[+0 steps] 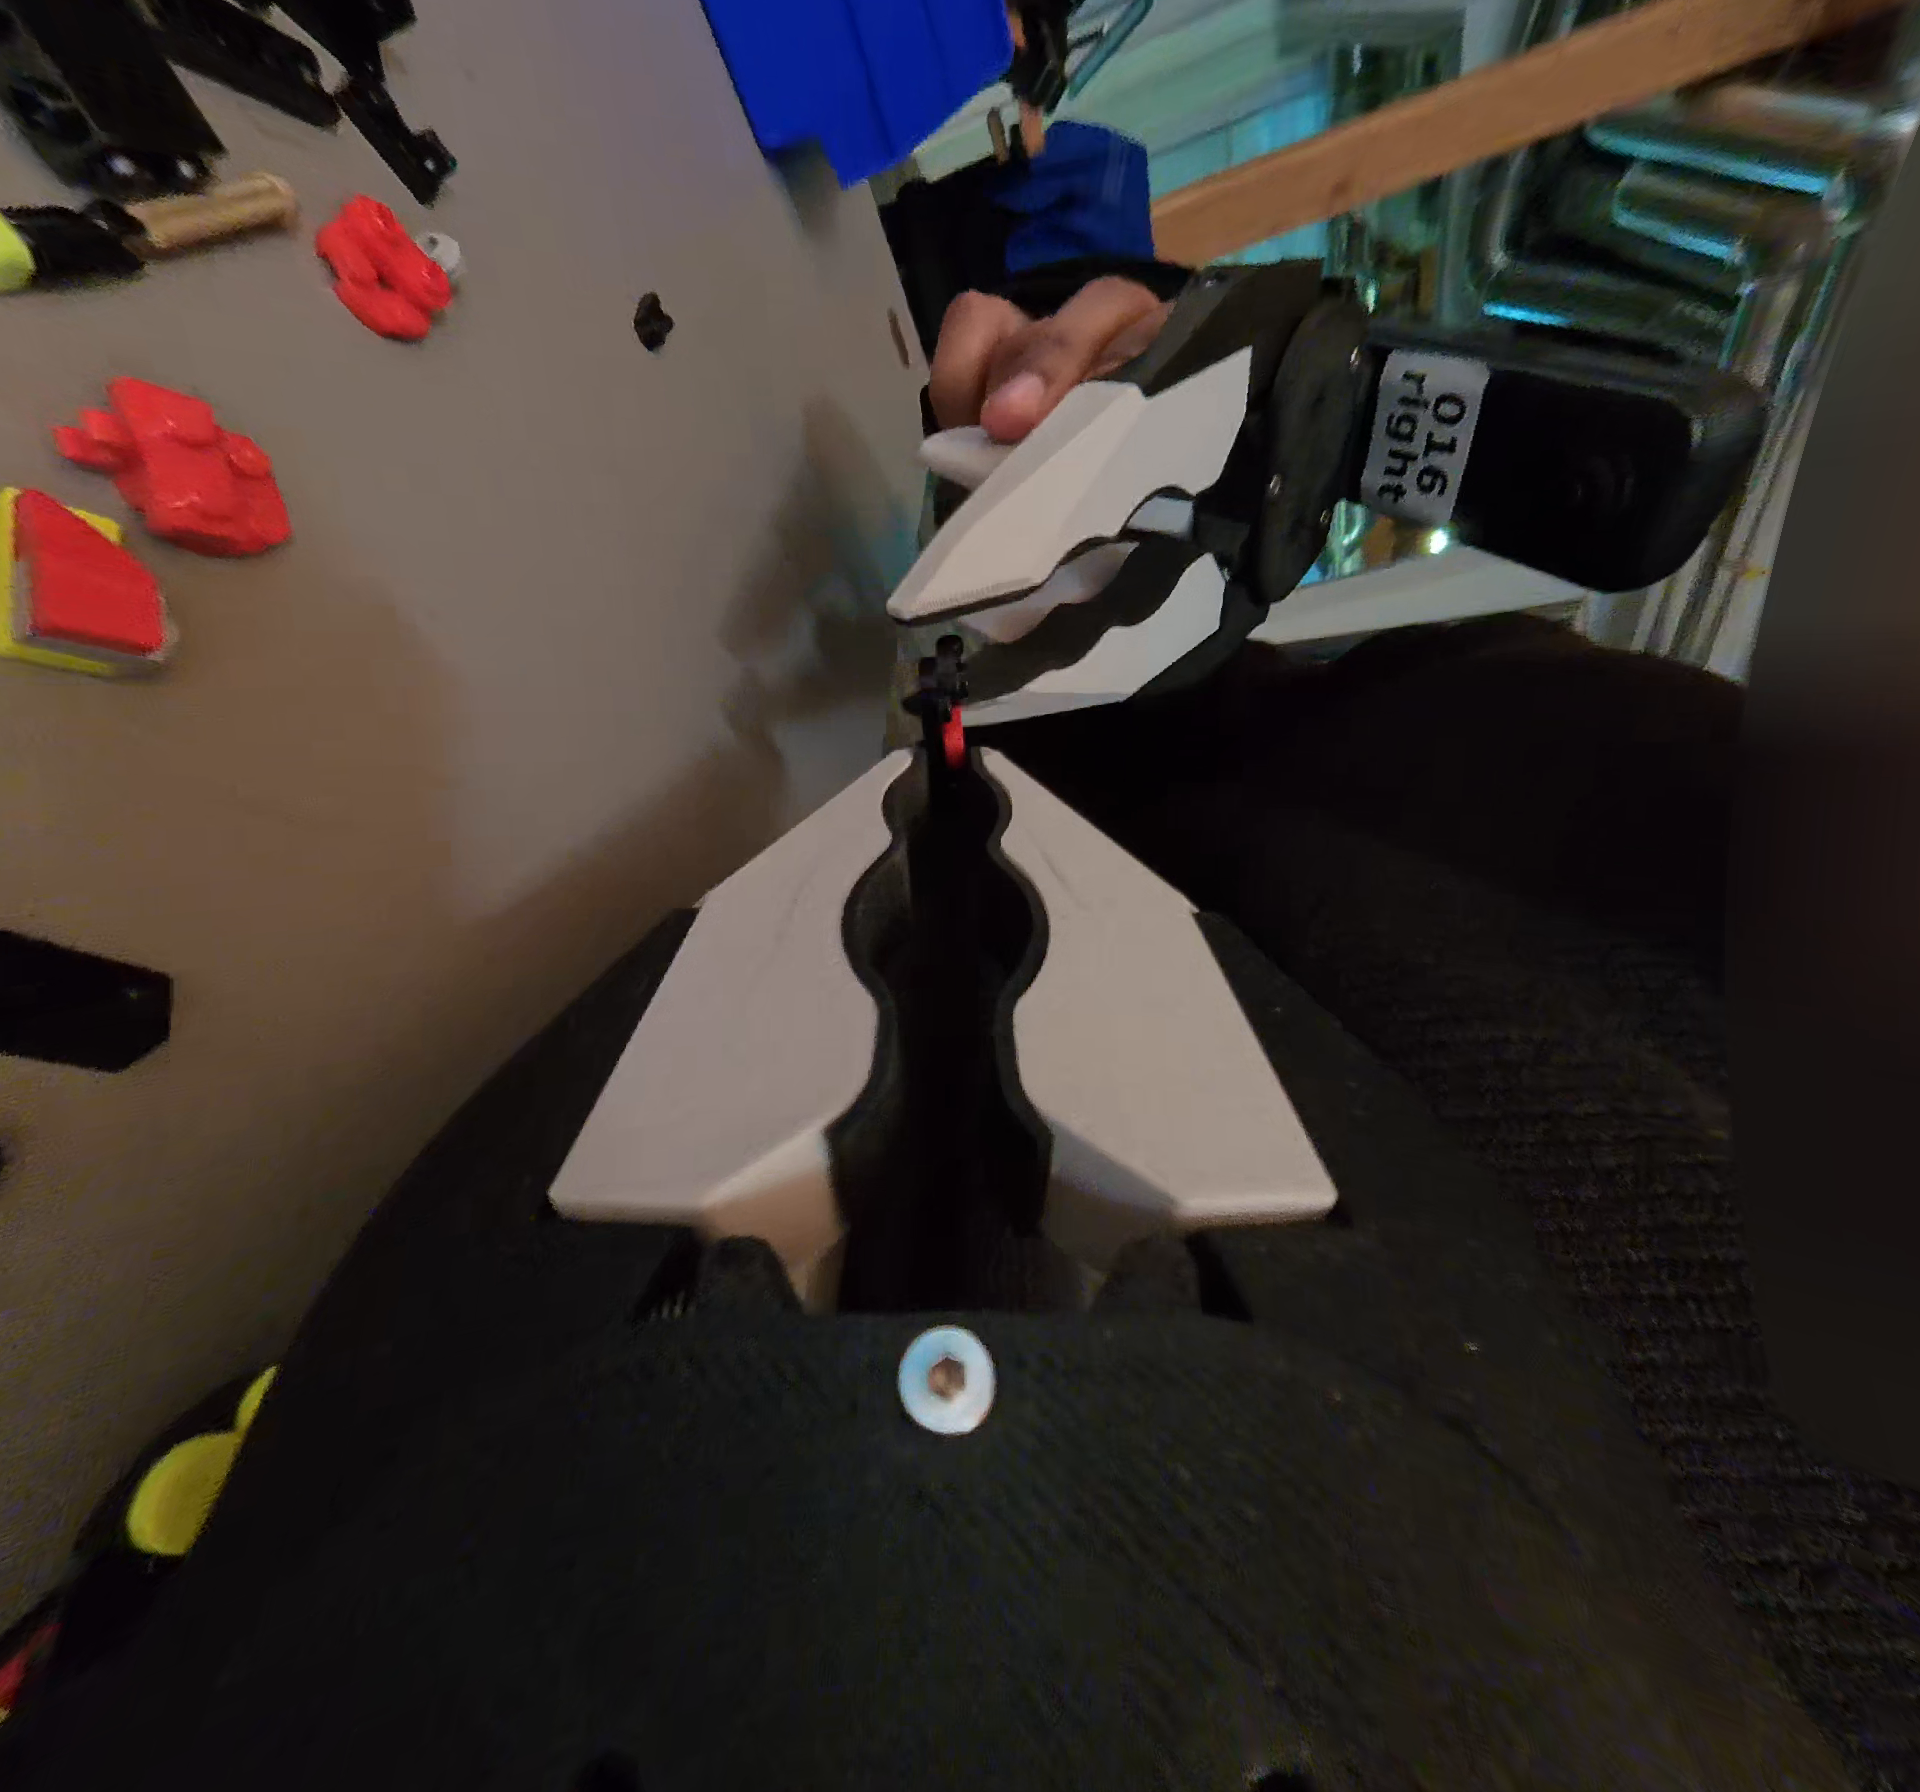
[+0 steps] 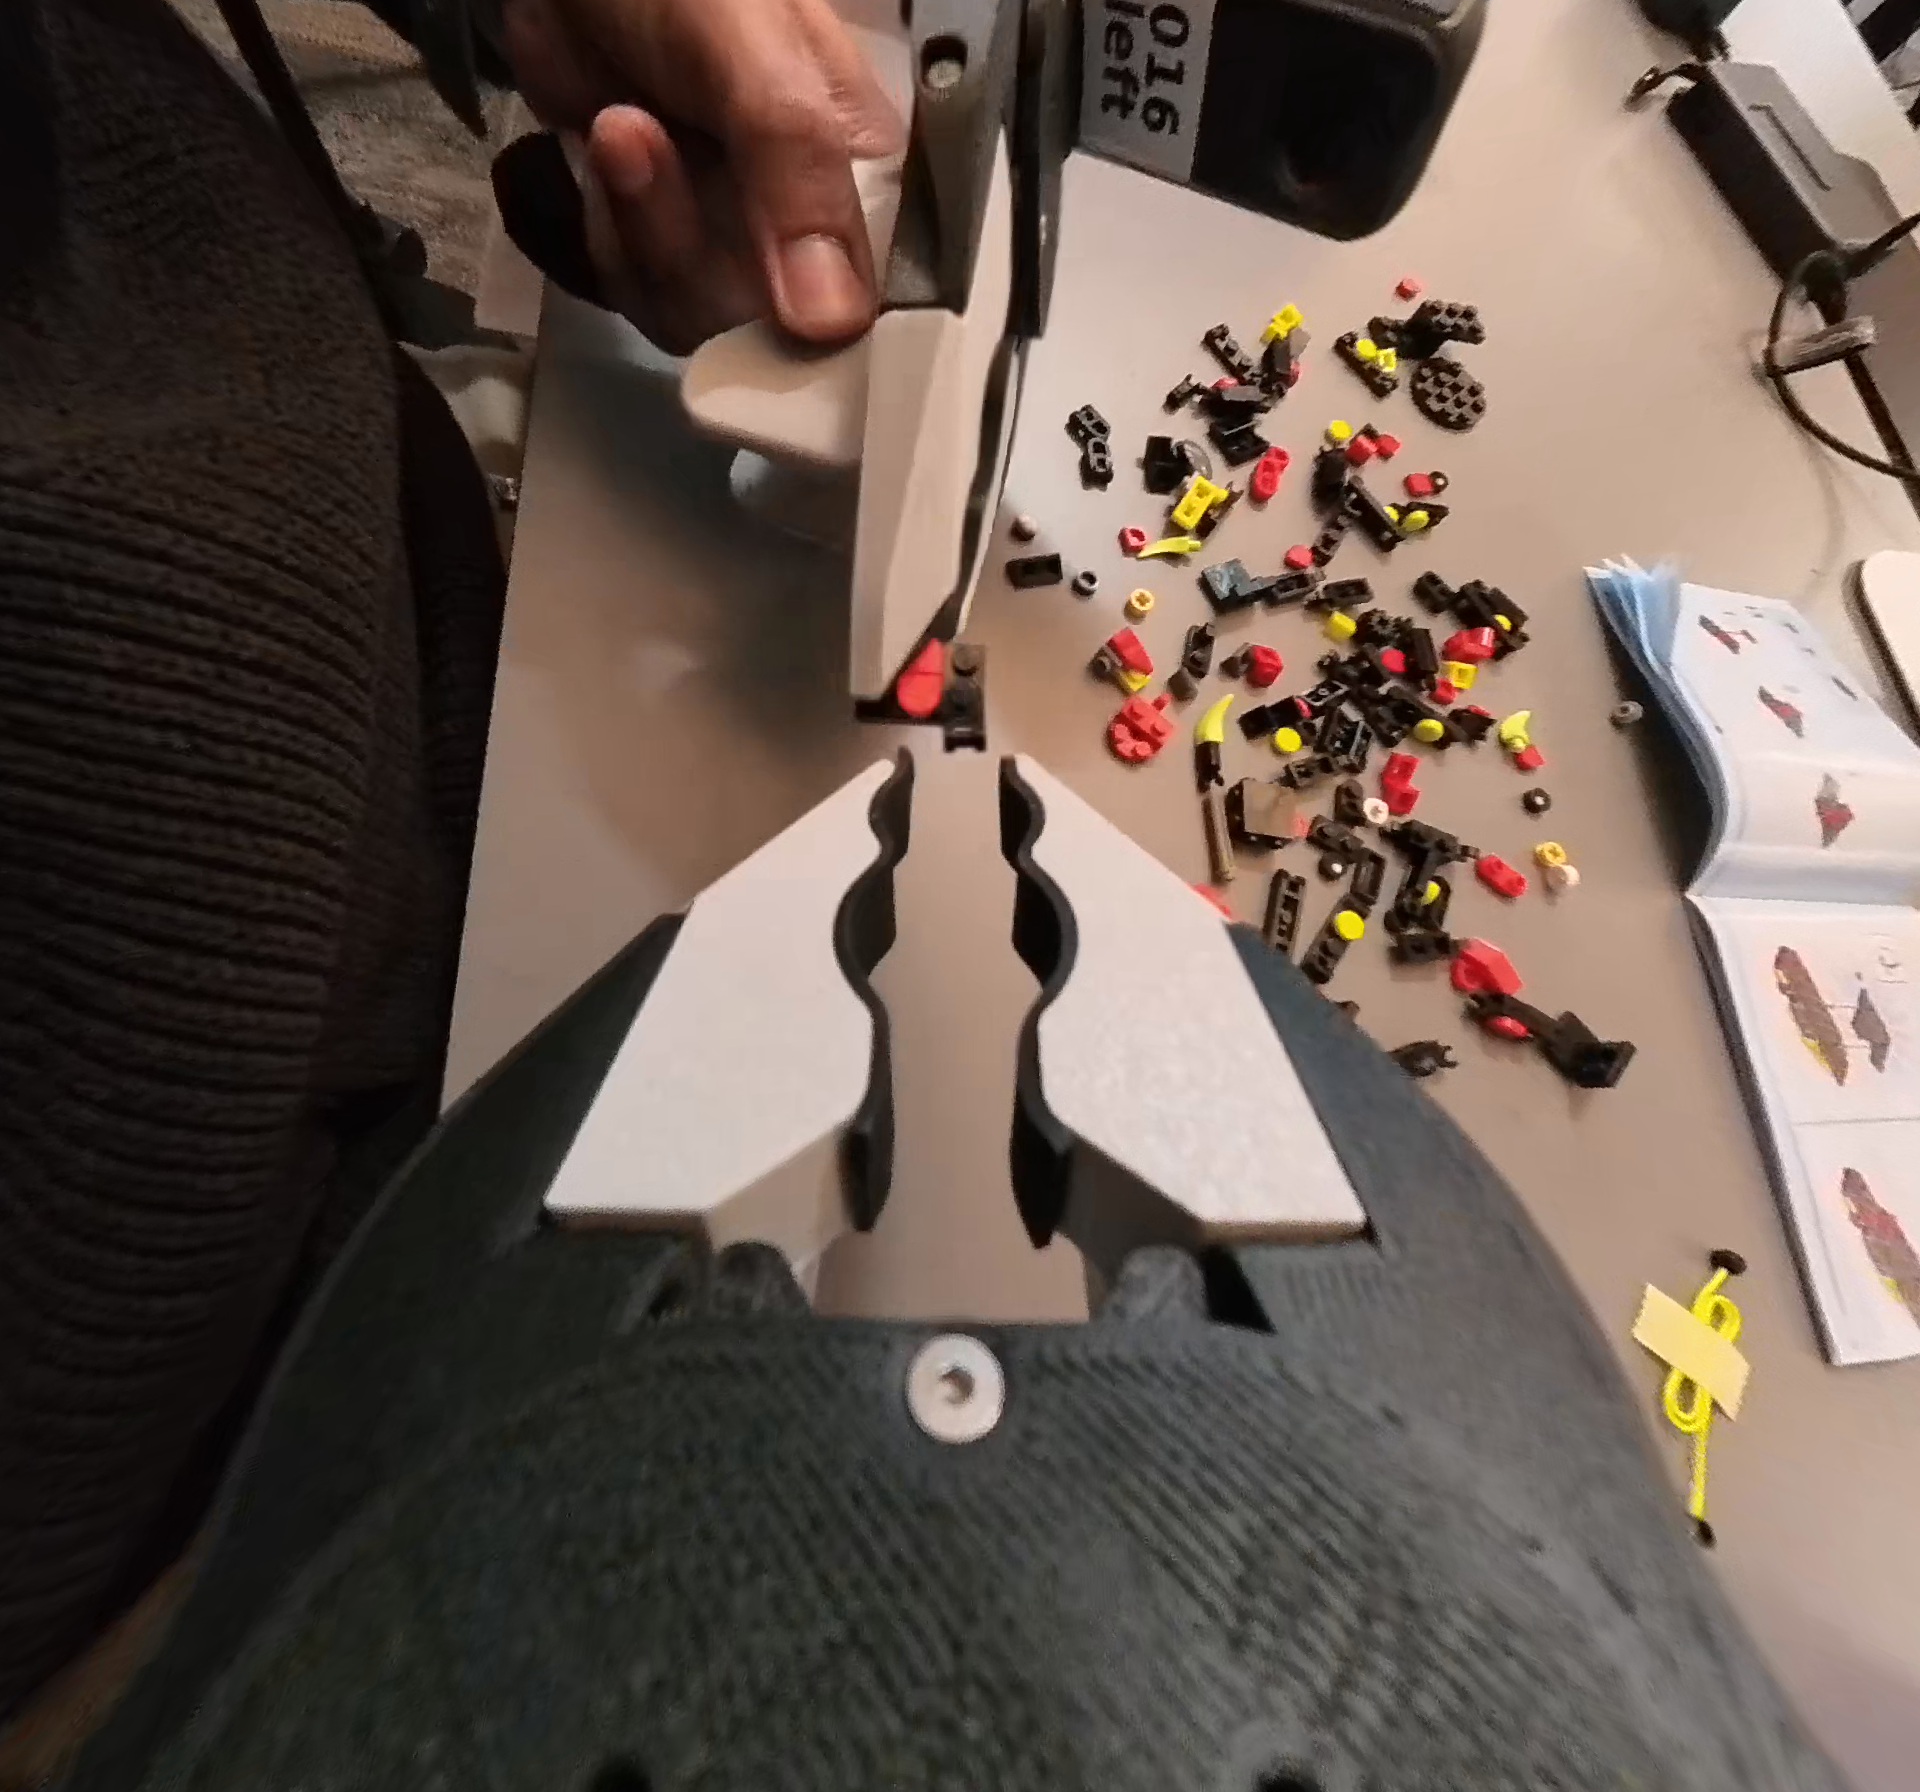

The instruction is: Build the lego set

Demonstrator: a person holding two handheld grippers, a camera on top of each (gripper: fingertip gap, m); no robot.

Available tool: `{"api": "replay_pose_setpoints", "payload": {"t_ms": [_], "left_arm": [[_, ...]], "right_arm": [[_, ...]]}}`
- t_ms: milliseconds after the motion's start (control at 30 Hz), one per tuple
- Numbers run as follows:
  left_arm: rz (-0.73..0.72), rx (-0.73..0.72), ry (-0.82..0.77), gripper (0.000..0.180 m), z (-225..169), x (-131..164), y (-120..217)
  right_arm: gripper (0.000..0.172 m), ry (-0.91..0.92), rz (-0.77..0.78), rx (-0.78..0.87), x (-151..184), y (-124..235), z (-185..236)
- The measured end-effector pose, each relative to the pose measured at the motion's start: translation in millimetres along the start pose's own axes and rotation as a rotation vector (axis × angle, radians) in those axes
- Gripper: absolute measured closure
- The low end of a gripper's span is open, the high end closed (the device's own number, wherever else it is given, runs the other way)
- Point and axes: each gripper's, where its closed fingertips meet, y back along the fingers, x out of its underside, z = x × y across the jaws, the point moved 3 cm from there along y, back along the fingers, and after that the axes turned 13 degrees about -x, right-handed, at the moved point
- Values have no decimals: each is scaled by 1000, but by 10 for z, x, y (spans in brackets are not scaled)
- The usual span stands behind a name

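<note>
My left gripper (image 1: 948, 755) is shut on a small assembly of black plates with a red piece (image 1: 945, 703), which sticks out past its fingertips. In the right wrist view the left gripper (image 2: 914, 693) comes down from the top, with the black and red assembly (image 2: 940, 688) pinched at its tip above the grey table (image 2: 644, 807). My right gripper (image 2: 956, 766) is open and empty. Its fingertips (image 2: 902, 771) stand just short of the assembly's black clip end, apart from it. In the left wrist view the right gripper (image 1: 935, 656) is open beside the assembly.
A pile of loose black, red and yellow bricks (image 2: 1351, 682) lies to the right. An open instruction booklet (image 2: 1787, 807) and a yellow cord under tape (image 2: 1694, 1347) lie further right. A blue bin (image 1: 842, 7) stands at the back. A person's dark knitted sleeve (image 2: 187, 599) fills the left. Less than 4 cm separates the two grippers' tips.
</note>
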Motion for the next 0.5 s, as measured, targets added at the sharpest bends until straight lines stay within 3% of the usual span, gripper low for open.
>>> {"api": "replay_pose_setpoints", "payload": {"t_ms": [100,233,333,500], "left_arm": [[-27,10,21,177,6,-33,14],[-57,13,40,177,3,-64,10],[-96,11,62,177,8,-105,9],[-99,4,65,177,7,-94,-22]], "right_arm": [[152,17,-2,22,-21,-2,-11],[134,13,21,28,-9,-42,-9],[133,18,34,49,-20,-52,-20],[146,11,55,85,-4,-32,-62]]}}
